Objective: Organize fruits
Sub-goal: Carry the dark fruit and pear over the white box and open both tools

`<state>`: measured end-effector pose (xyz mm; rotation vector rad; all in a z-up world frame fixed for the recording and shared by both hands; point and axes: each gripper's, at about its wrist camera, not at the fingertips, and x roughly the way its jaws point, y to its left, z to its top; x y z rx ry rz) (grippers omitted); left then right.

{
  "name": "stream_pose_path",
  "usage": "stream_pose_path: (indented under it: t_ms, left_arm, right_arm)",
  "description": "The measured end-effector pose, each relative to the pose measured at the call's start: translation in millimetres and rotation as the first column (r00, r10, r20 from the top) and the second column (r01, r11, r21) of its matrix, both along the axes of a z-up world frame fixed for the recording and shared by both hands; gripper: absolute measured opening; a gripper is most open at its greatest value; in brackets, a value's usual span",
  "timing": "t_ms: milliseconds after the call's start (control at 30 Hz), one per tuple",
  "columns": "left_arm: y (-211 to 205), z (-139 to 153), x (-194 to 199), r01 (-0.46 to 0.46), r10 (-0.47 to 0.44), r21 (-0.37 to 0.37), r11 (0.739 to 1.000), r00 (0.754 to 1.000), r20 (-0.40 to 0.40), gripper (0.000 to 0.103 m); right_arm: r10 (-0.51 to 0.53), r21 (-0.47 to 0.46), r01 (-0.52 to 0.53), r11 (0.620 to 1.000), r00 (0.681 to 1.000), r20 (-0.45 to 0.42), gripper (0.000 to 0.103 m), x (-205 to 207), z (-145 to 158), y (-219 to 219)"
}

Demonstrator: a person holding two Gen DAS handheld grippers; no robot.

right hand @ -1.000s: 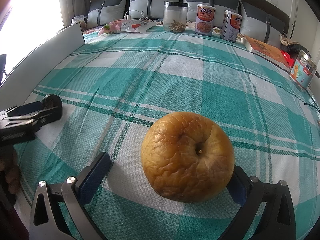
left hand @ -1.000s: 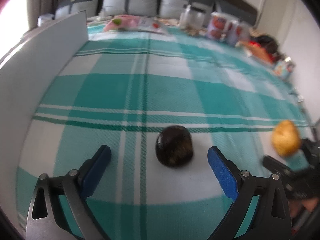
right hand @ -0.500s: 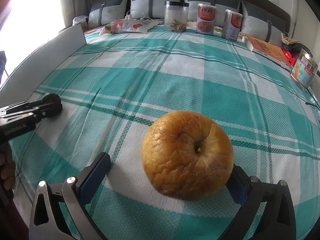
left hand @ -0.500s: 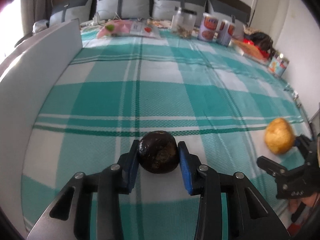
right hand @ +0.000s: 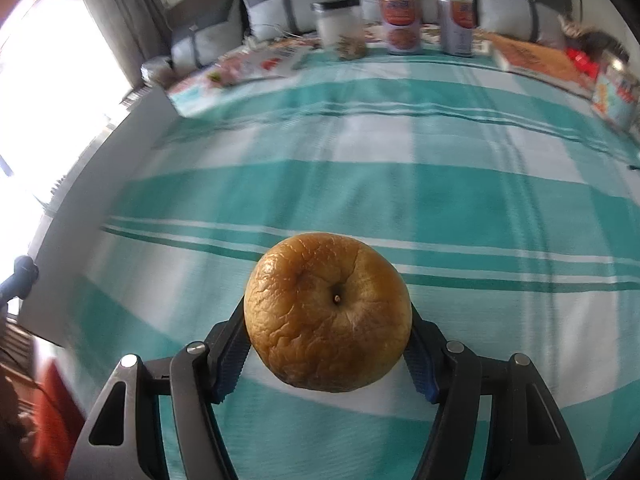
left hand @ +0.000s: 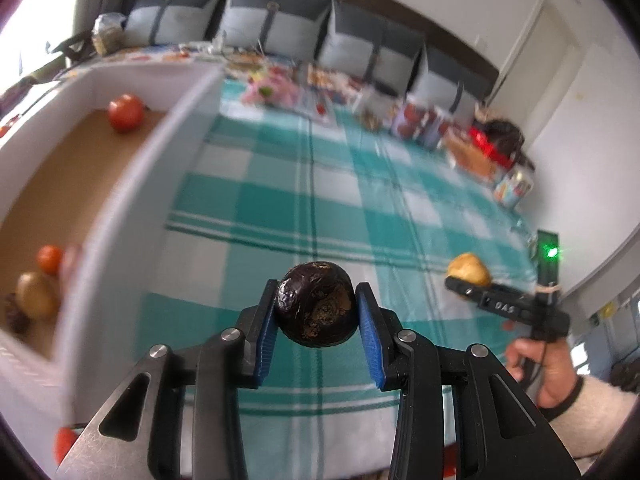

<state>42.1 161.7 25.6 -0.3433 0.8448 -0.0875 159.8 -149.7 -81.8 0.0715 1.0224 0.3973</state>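
My left gripper [left hand: 316, 320] is shut on a dark wrinkled fruit [left hand: 315, 304] and holds it above the teal plaid cloth [left hand: 320, 200], beside a white box [left hand: 132, 168]. The box holds a red tomato [left hand: 125, 112], a small red fruit [left hand: 49, 259] and a yellow-brown fruit [left hand: 36, 294]. My right gripper [right hand: 328, 344] is shut on a wrinkled yellow apple [right hand: 328, 312], lifted over the cloth [right hand: 400, 184]. The apple also shows in the left wrist view [left hand: 468, 275], at the right.
Jars and tins [right hand: 400, 20], snack packets [right hand: 256, 64] and a book [right hand: 532, 56] line the far edge before grey pillows [right hand: 296, 8]. The white box wall [right hand: 100, 168] runs along the left. A small tin [left hand: 514, 188] stands at the right.
Both grippers have risen off the cloth with their fruit. The right gripper closed on the apple. The left gripper has swung towards the box, whose inside now shows.
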Motion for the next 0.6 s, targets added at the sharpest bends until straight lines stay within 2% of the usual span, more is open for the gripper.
stream_pose_path:
  t_ms: [167, 300, 400, 600]
  left_arm:
    - [60, 41, -10, -0.094, 0.098, -0.093, 0.991, 0.994, 0.043, 0.038]
    - [102, 55, -14, -0.175, 0.180, -0.068, 0.982, 0.981, 0.073, 0.038]
    - [138, 54, -10, -0.220, 0.223, -0.067, 0.973, 0.974, 0.039, 0.038]
    - [206, 27, 19, -0.301, 0.295, -0.054, 0.952, 0.950, -0.103, 0.038]
  right_arm:
    - [0.112, 0.151, -0.111, 0.982, 0.994, -0.002, 0.067, 2, 37, 56]
    - [0.220, 0.214, -0.217, 0.952, 0.975, 0.010, 0.067, 2, 64, 117]
    - [0.305, 0.239, -0.296, 0.925, 0.952, 0.000, 0.067, 1, 79, 166]
    - [0.437, 0.208, -0.433, 0.877, 0.899, 0.028, 0.067, -3, 110, 258]
